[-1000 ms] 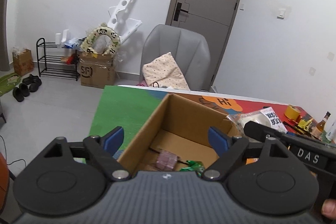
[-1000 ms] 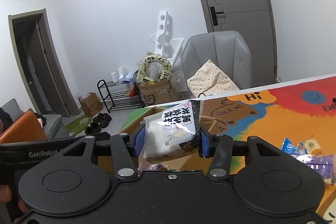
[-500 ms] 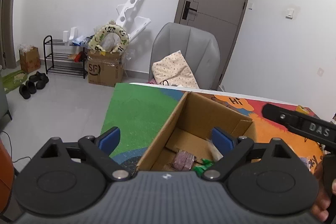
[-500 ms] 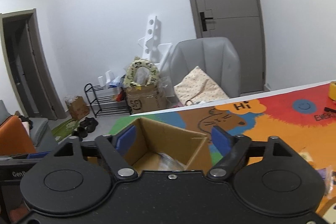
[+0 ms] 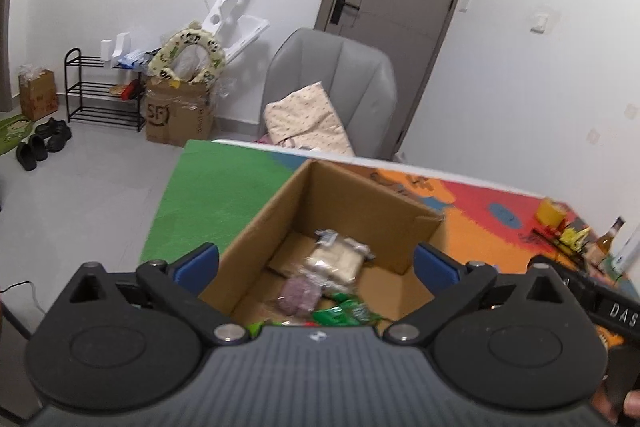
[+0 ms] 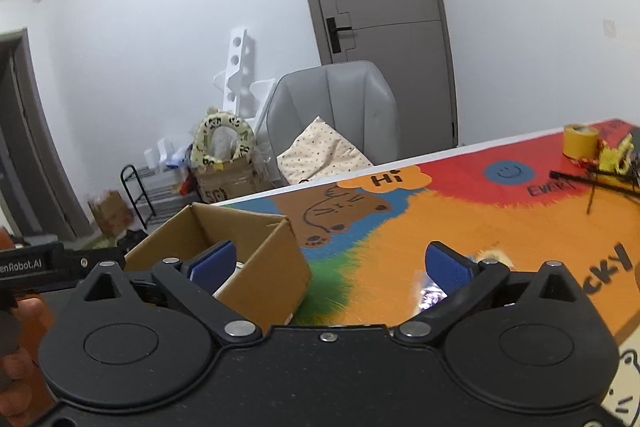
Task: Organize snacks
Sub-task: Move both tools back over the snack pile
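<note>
An open cardboard box (image 5: 360,211) stands on the colourful table mat (image 5: 224,195). Inside lie a pale rice-cake packet (image 5: 336,261), a purple snack (image 5: 298,293) and a green wrapper (image 5: 344,311). My left gripper (image 5: 316,263) is open and empty, held above the box's near side. My right gripper (image 6: 328,267) is open and empty, to the right of the box (image 6: 244,247), over the orange part of the mat (image 6: 400,235). A blurred snack packet (image 6: 432,293) lies on the mat just behind its right finger.
A grey chair (image 5: 332,87) with a dotted cushion stands behind the table. A yellow tape roll (image 6: 580,139), black sticks (image 6: 592,183) and a bottle (image 5: 608,239) sit at the table's far right. Floor clutter and a shoe rack (image 5: 100,87) lie at the left.
My right gripper opened and let the white rice-cake packet go; the packet now lies in the box. The right gripper then swung right, away from the box. The left gripper stayed open above the box.
</note>
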A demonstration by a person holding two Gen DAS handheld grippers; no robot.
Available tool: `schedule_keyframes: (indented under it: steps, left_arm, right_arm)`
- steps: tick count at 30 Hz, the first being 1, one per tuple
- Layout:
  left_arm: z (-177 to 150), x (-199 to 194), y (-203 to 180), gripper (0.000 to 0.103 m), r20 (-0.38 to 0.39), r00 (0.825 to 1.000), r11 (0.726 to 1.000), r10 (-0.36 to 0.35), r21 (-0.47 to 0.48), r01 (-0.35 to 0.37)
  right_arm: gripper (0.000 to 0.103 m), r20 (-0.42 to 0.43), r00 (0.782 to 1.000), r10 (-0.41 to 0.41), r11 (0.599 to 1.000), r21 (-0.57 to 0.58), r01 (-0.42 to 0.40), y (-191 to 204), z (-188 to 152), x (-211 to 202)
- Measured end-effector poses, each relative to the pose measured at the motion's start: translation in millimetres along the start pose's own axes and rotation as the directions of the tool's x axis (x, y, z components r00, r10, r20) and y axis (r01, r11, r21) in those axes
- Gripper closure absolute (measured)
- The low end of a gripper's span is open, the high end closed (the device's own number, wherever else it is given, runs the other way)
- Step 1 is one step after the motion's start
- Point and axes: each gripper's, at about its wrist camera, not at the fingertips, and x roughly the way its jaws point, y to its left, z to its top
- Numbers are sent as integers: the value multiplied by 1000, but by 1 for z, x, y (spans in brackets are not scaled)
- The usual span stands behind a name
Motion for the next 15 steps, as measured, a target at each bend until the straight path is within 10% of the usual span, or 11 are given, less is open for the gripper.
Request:
schedule_keyframes:
  steps: [15]
  left_arm:
    - [-27, 2, -66, 0, -20, 992, 988, -126, 83, 127]
  right_arm:
    - [0, 27, 997, -66, 998, 3, 66, -66, -26, -31]
